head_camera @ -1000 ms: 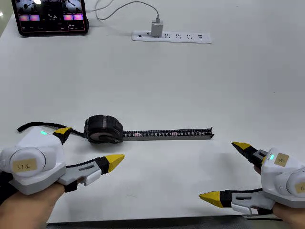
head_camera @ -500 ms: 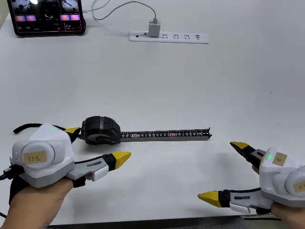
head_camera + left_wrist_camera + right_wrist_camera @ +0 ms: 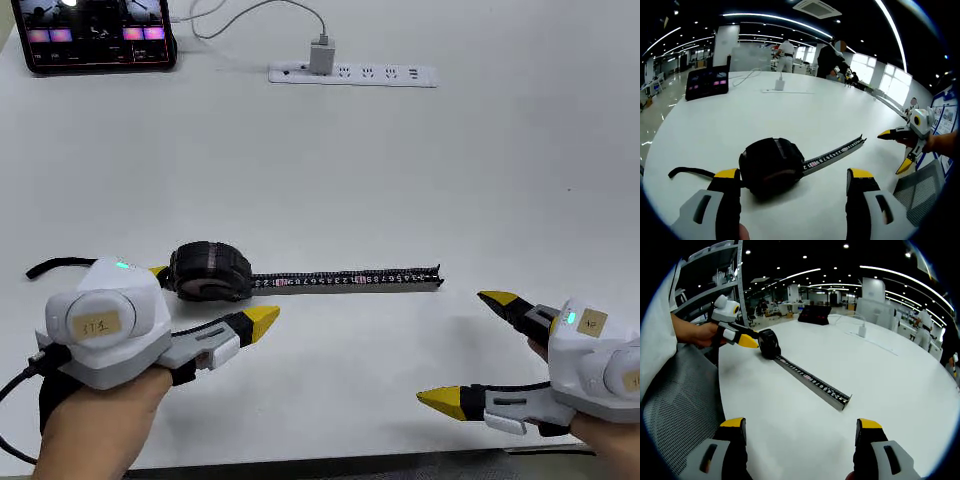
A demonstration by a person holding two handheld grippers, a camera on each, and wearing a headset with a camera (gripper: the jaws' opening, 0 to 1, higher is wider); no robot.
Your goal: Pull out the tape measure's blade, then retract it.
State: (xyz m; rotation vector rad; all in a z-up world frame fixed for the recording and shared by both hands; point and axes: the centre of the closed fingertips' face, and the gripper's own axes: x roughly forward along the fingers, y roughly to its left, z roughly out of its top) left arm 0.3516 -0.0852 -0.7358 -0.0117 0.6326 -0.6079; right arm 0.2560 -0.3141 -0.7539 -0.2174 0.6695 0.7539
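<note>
Plainly both gape empty: left gripper (image 3: 210, 294) flanks the tape measure (image 3: 210, 270), right gripper (image 3: 465, 348) clear of the blade (image 3: 345, 279)

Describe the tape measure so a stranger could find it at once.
On the white table, look near the front left, just ahead of the left gripper. The tape measure is a round black case with a numbered blade stretched out flat, unlike the white power strip behind.

Bare table (image 3: 350, 180) around tape measure (image 3: 208, 271)
</note>
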